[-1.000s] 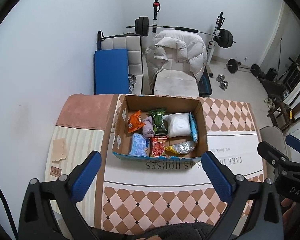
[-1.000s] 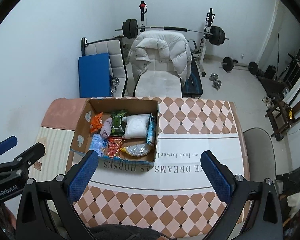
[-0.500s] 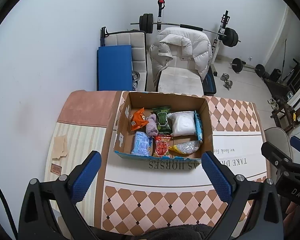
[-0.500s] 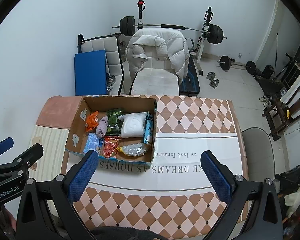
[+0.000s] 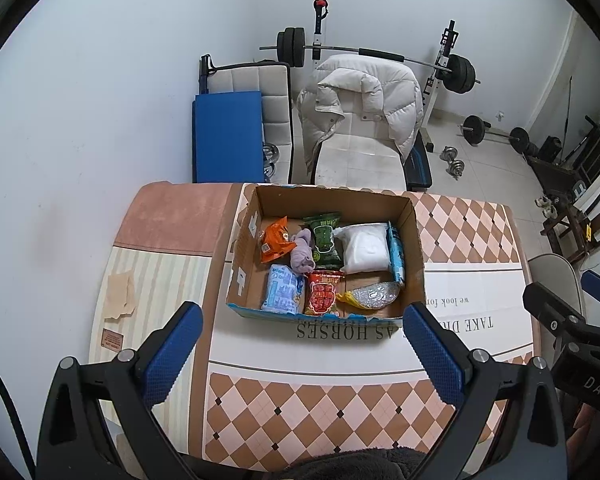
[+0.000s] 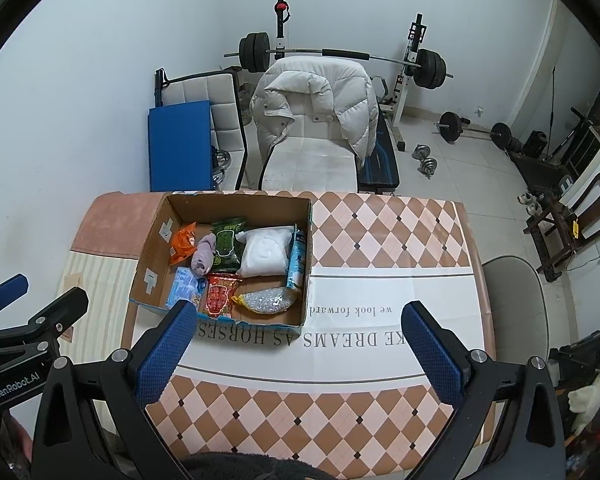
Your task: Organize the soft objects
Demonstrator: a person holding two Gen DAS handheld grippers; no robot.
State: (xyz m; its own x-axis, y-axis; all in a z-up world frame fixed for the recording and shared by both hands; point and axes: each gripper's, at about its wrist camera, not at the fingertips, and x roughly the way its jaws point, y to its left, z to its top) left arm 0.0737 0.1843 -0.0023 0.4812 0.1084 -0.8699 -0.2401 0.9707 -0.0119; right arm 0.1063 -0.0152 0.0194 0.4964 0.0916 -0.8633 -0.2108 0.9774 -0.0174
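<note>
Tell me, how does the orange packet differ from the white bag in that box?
The orange packet is small, crinkled and printed; the white bag is larger, plain and puffy. The orange packet lies by the cardboard box's left wall, the white bag towards the right. Both lie in the far row.

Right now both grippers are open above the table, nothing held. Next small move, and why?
Probably lower the left gripper toward the cardboard box. Every soft item is inside it, the purple cloth and white bag among them, and the box sits nearly centred between its fingers. The right gripper looks mostly at bare tablecloth.
</note>
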